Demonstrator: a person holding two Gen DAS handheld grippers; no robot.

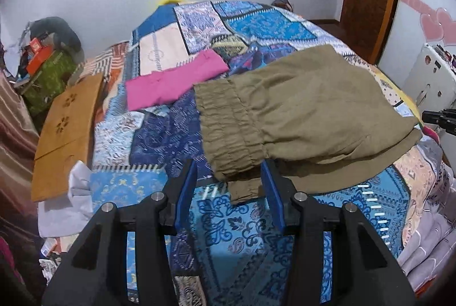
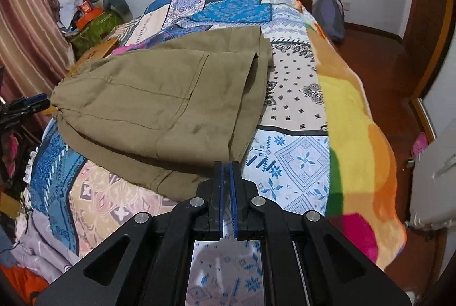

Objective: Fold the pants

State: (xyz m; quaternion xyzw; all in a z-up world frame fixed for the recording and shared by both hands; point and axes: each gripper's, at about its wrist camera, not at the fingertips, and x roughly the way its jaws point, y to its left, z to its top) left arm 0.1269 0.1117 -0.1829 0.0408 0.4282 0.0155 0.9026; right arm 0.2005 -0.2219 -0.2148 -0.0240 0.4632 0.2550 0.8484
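A: Okay, olive pants (image 1: 299, 112) sit folded mid-bed. Our left gripper (image 1: 229, 177) gapes wide at the waistband corner.
B: Right gripper (image 2: 227, 166) is pinched together, empty. Next we likely grip and fold again.

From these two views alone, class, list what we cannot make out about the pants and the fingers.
- Olive pants: lower layers, hidden under the top fold in both views.
- Right gripper: whether its closed fingers pinch the pants hem, right wrist view; the fingers cover the contact.
- Pink garment: what type it is, folded; almost fully hidden behind the pants in the right wrist view.
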